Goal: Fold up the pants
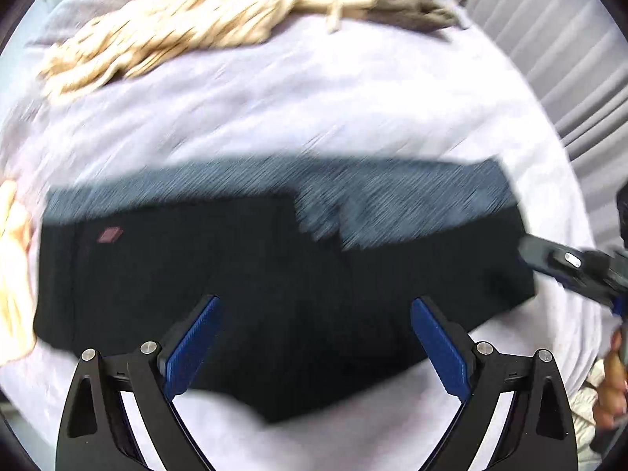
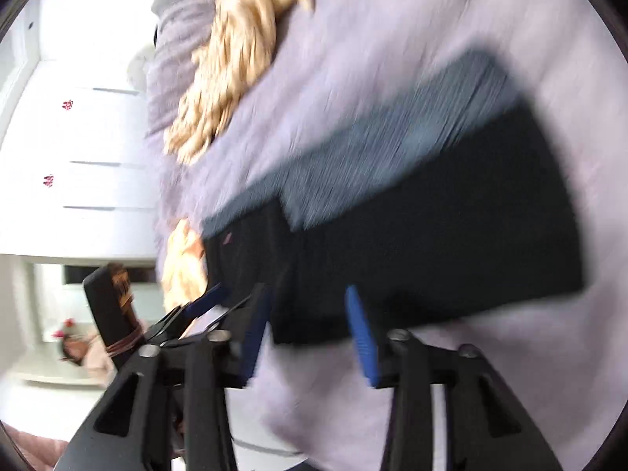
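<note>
Left wrist: my left gripper [image 1: 314, 337] jaws apart, empty, over black pants [image 1: 243, 274] folded flat on lavender bed sheet [image 1: 274, 110]; right gripper [image 1: 577, 271] at pants' right edge. Right wrist: my right gripper [image 2: 310, 333] jaws apart, empty; pants [image 2: 431, 235] ahead, beige blanket [image 2: 235, 51] beyond.

The pants [image 1: 219, 274] were black with a grey-blue heathered band and a small reddish patch [image 1: 110, 234]. The sheet [image 1: 274, 102] was pale lilac. The blanket [image 1: 165, 23] was cream with brown flecks.
</note>
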`<state>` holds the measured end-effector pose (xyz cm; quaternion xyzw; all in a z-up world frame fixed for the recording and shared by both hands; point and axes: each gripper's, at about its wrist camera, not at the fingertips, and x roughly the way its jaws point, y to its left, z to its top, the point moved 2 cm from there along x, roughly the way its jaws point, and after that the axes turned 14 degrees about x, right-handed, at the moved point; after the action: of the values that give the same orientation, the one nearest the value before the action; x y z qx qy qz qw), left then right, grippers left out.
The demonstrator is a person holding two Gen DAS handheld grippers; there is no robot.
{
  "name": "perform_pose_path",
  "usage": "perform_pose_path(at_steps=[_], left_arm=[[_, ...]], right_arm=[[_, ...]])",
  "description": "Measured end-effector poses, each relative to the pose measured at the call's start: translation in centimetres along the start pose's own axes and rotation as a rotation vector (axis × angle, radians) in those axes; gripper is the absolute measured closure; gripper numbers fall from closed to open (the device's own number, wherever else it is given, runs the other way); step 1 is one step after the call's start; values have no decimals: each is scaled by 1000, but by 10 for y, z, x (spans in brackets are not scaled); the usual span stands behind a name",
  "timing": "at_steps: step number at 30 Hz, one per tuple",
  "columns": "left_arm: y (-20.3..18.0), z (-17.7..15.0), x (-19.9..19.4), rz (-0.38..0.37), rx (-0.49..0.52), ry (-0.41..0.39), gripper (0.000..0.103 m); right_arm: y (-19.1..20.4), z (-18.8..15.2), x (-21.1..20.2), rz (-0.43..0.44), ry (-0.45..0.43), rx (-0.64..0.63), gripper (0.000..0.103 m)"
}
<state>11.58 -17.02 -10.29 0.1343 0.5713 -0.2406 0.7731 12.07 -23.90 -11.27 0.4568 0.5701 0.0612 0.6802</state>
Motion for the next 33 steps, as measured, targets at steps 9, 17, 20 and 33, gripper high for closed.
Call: perform_pose_path(at_steps=[9, 17, 20, 33], left_arm=[[-9, 34, 93, 36, -53, 91, 2], [29, -8, 52, 82, -56, 96, 2], [49, -33, 37, 126, -96, 129, 2], [102, -124, 4, 68, -231, 178, 1]], right_arm=[[-51, 103, 37, -225, -65, 81, 89], [-51, 66, 41, -177, 51, 61, 88], [-36, 34, 46, -171, 99, 15, 88], [36, -64, 105, -461, 124, -350, 35]])
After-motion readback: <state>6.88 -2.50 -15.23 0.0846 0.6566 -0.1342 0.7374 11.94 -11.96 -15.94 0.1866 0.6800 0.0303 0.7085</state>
